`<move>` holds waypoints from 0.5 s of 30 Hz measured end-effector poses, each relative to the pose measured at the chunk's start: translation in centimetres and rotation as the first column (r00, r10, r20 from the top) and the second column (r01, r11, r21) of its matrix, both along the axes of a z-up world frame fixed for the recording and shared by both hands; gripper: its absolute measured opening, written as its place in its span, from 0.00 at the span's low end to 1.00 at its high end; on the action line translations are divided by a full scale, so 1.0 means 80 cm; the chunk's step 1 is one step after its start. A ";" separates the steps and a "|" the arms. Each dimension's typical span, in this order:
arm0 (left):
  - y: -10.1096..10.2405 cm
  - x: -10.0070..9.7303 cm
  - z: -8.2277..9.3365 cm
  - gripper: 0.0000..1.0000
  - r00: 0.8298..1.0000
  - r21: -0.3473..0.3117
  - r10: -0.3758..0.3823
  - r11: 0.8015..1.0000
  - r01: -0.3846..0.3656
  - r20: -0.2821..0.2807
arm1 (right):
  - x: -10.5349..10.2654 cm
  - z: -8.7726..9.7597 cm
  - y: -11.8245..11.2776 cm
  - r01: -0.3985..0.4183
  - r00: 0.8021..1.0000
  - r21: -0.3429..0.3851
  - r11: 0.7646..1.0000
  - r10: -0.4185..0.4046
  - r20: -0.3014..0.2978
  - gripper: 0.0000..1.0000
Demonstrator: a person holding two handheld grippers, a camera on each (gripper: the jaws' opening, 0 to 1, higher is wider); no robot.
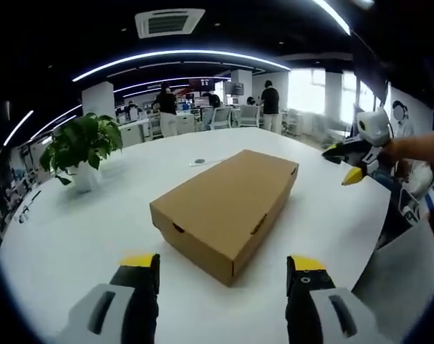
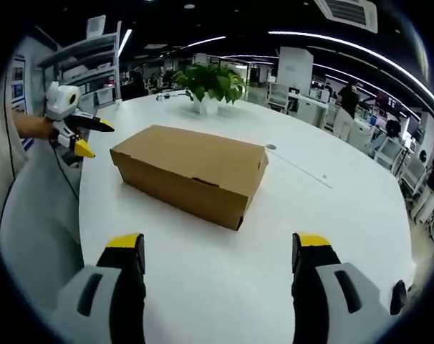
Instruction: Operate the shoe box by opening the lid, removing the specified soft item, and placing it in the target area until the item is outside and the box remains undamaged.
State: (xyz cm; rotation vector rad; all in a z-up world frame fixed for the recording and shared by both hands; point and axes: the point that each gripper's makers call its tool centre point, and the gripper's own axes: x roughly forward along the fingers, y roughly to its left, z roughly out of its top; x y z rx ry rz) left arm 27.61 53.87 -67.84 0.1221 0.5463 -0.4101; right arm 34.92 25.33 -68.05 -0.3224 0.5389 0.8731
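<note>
A shut brown cardboard shoe box (image 1: 228, 208) lies in the middle of the round white table (image 1: 74, 229), one corner toward me. My left gripper (image 1: 223, 265) stands open just short of that corner, with nothing between its jaws. The right gripper (image 1: 339, 165), held by a hand, hovers open past the box's right end at the table's edge. In the right gripper view the box (image 2: 192, 172) lies ahead with its long side facing me. My right gripper (image 2: 217, 244) is open and well short of it. The left gripper (image 2: 99, 140) hangs open to the box's left.
A potted green plant (image 1: 81, 147) (image 2: 210, 82) stands on the table beyond the box. A small dark disc (image 1: 199, 161) (image 2: 271, 147) lies near the box's far side. Bare tabletop (image 2: 331, 201) surrounds the box. People, desks and chairs fill the office behind.
</note>
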 end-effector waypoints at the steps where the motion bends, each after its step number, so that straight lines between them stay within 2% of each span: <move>1: -0.001 0.001 -0.001 0.72 1.000 0.002 0.000 1.000 0.000 -0.002 | 0.002 -0.001 0.002 -0.008 1.000 -0.002 1.000 0.008 0.000 0.78; 8: -0.005 0.006 -0.011 0.68 1.000 0.014 0.007 1.000 -0.006 -0.013 | 0.014 -0.006 0.013 -0.053 0.998 -0.015 0.999 0.053 0.015 0.72; 15: -0.009 0.012 -0.020 0.67 0.999 0.028 0.049 0.998 -0.049 -0.017 | 0.032 -0.011 0.019 -0.080 0.997 -0.031 0.996 0.080 0.021 0.66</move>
